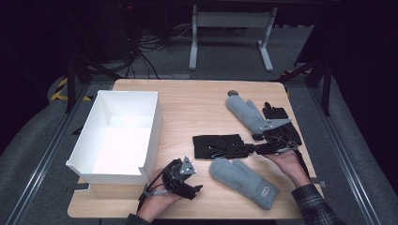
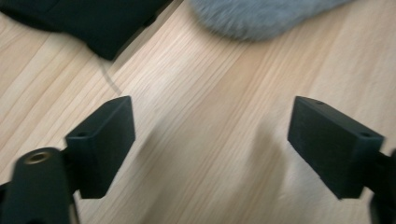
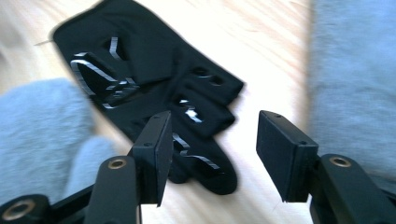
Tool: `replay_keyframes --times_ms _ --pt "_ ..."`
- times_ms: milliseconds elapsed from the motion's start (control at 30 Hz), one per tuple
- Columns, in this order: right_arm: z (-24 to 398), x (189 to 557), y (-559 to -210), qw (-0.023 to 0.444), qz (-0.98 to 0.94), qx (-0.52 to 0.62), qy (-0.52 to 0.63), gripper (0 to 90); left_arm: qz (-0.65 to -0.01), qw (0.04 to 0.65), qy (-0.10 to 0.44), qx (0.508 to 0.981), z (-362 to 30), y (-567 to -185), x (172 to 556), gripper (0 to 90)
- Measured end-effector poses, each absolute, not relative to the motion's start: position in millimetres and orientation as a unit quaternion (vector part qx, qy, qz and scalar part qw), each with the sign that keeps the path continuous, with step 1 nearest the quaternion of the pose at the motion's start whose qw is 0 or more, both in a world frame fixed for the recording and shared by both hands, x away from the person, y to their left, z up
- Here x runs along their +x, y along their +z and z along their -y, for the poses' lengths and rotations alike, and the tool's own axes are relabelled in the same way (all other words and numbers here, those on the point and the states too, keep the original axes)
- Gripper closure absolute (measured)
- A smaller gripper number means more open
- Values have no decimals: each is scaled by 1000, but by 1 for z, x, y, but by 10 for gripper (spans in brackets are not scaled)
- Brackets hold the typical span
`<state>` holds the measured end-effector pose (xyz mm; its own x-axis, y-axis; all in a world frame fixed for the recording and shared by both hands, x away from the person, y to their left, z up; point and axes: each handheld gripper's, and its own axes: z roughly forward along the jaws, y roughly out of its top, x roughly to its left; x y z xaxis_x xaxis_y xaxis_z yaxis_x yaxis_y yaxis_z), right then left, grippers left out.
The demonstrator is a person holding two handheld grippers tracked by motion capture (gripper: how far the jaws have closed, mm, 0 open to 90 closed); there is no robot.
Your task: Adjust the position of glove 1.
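Black fabric with thin silvery markings and small holes makes up the fingerless glove (image 3: 154,88) that lies flat just past the right gripper (image 3: 212,154). That gripper's jaws stand partly apart with nothing pressed between them; the glove's finger ends reach under the gap. On the tabletop (image 1: 197,101) the glove (image 1: 216,146) lies near the middle. Just on the person's side of it lies a grey mitten (image 1: 244,182), woolly, with a small label near its cuff. A second grey mitten (image 1: 246,114) lies on the glove's far right, touching another black glove (image 1: 281,123) at the right edge. The left gripper (image 2: 212,140) has its jaws wide over bare wood, holding nothing; in the high view it (image 1: 180,178) sits toward the glove's near left, beside a white box (image 1: 126,133) that stands to the glove's left.
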<state>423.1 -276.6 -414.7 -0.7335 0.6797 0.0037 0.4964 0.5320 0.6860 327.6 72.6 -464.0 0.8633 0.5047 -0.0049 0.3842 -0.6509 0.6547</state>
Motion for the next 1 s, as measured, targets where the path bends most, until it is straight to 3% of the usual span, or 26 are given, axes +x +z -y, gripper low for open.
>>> replay_keyframes --times_ms 133,300,700,1000 --pt "282 439 -411 136 -863 353 334 467 -254 333 88 904 -77 -468 328 117" --pt "286 459 -409 146 -857 372 326 465 -244 341 81 904 -79 -476 333 0" --pt "290 515 -402 158 -847 407 304 412 -246 358 86 896 -81 -479 332 0" --pt "284 544 -425 154 -846 431 273 389 -246 359 86 896 -81 -479 332 0"
